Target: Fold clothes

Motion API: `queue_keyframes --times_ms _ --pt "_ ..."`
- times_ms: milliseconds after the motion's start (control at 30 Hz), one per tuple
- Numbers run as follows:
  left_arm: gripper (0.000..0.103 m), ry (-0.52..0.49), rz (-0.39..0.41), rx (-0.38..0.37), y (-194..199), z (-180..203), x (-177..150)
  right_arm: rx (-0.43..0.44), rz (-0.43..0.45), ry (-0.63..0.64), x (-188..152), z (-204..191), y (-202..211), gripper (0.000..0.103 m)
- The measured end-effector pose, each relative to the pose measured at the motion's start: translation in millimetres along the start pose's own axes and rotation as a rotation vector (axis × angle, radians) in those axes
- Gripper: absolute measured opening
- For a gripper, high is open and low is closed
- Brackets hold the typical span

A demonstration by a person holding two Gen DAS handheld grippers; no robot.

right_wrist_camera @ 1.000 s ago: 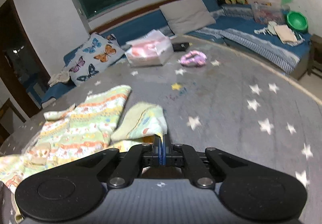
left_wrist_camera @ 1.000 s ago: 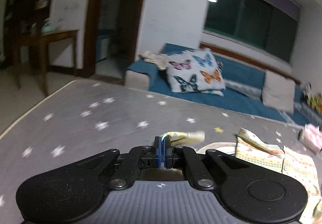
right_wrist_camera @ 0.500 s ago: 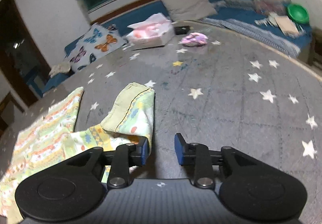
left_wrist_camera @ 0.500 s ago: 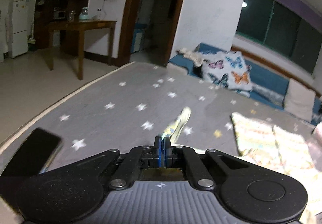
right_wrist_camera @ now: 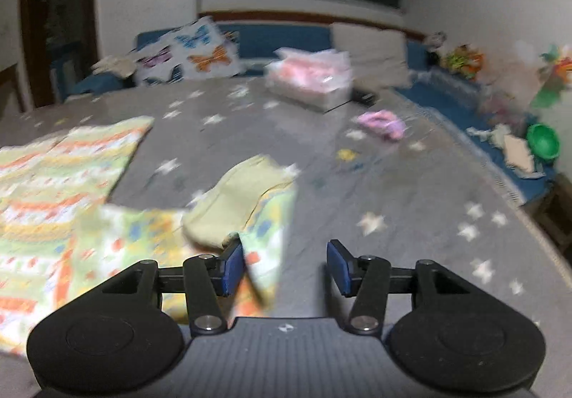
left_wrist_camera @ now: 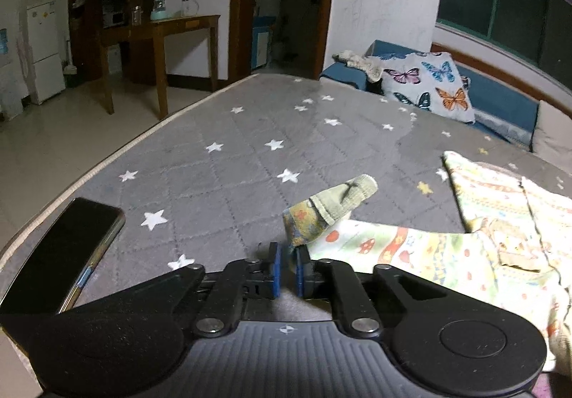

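Both grippers let go since 1 second ago: left gripper (left_wrist_camera: pixel 287 267) has just cracked open a narrow gap, cuff lying free ahead. Right gripper (right_wrist_camera: pixel 284 267) has just been opening, now wide. Patterned garment (right_wrist_camera: pixel 64 190) sprawls across frame's lower left on the bed (right_wrist_camera: pixel 411 190).

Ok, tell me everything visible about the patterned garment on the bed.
The patterned garment is soft pale cloth printed with orange, green and yellow figures. It lies rumpled on the grey star-print bed cover, one olive-cuffed sleeve lifted beyond the left gripper, whose jaws have just been opening. The right gripper has been opening too; a hem droops by its left pad.
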State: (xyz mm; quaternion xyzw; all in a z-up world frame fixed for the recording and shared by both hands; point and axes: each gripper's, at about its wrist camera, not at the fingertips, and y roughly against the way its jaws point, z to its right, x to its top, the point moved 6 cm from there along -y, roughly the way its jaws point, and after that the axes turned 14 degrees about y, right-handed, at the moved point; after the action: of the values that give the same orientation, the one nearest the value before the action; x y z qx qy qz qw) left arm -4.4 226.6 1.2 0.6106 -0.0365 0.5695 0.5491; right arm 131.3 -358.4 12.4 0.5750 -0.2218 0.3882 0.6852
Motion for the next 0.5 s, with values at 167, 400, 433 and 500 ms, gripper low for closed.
queue_keyframes --times_ms 167,400,433,500 --pt "0.035 0.028 0.000 0.032 -1 -12 0 -0.094 0.029 -0.144 -2 55 12 0.053" --pt "0.052 0.018 0.018 0.051 5 -12 3 -0.088 -0.002 -0.221 -21 81 23 0.053" --pt "0.053 0.017 0.023 0.054 5 -12 4 -0.066 0.005 -0.214 -20 77 24 0.053" --pt "0.058 0.020 0.029 0.064 6 -13 6 -0.023 0.022 -0.190 -16 66 26 0.053"
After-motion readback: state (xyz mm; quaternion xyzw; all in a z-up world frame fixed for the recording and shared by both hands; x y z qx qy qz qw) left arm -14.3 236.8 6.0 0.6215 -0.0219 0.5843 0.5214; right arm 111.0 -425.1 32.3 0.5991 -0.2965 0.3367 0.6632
